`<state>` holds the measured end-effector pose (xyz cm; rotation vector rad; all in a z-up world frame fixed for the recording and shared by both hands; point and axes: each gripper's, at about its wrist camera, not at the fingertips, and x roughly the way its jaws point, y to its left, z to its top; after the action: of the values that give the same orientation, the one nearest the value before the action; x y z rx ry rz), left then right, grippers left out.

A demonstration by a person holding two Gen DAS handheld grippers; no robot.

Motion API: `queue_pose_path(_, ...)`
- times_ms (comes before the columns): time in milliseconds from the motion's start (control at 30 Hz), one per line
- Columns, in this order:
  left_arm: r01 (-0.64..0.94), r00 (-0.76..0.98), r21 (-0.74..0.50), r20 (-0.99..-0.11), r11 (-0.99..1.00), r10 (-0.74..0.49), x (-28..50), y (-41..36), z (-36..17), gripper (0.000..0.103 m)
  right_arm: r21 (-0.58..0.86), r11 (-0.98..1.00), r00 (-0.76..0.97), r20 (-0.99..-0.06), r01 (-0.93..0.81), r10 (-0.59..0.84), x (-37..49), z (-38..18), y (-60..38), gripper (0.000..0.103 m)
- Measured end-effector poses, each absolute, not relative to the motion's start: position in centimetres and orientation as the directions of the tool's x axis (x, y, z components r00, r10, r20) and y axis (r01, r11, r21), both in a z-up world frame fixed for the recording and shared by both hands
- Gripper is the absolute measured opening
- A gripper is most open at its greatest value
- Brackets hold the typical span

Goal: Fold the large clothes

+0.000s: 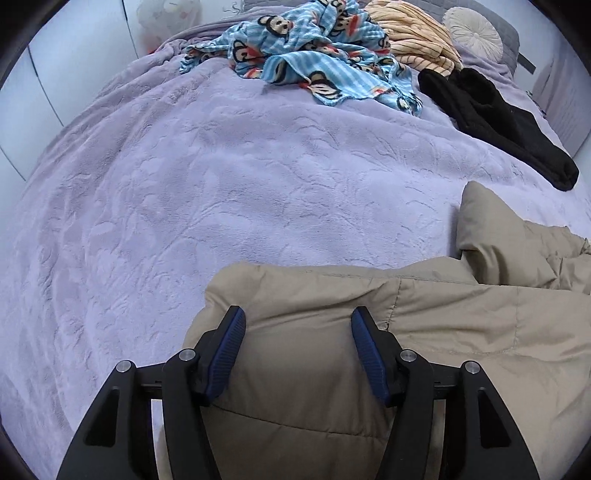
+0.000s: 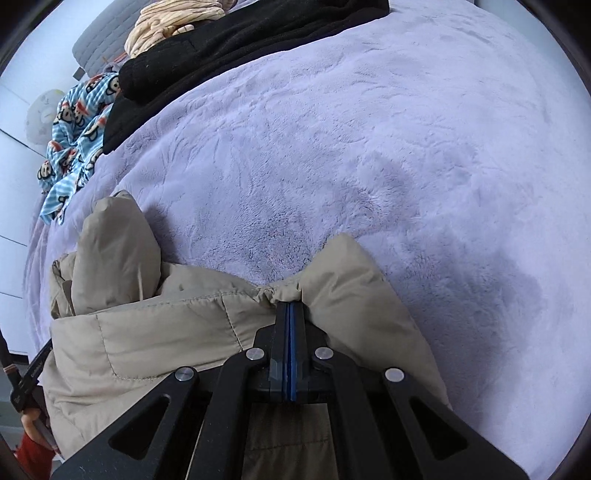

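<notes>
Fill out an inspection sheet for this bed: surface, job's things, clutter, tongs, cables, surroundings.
Surface: lilac plush blanket covers the bed, mostly bare in the middle.
Job's things: beige padded jacket lies at the near edge, partly bunched.
Clutter: blue monkey-print blanket, striped cream garment, black garment and round white cushion at the far end.
Tongs: left tongs stand wide with jacket padding between the pads, contact unclear; right tongs are shut on a pinch of jacket fabric.
Cables: nothing seen.
Surroundings: pale wall panels to the left, grey headboard behind the pile.
</notes>
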<state>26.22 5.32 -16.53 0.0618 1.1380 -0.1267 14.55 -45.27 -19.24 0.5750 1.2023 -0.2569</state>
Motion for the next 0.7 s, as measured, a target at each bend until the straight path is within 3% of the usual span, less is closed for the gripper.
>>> queue_pose_path(233, 0.117, 0.390, 0.007, -0.920, 0.993, -0.040, 22.0, 7.6, -13.3, 0.062, 0.314, 0.833, 0.390, -0.912, 0.456, 0.131, 10.3, -15.3, -43.9, 0.004)
queue_pose_path(700, 0.097, 0.261, -0.052, -0.962, 0.994, -0.076, 11.8, 8.7, -13.0, 0.062, 0.409, 0.767, 0.392, -0.892, 0.494, 0.223, -2.1, -13.3, -40.2, 0.004)
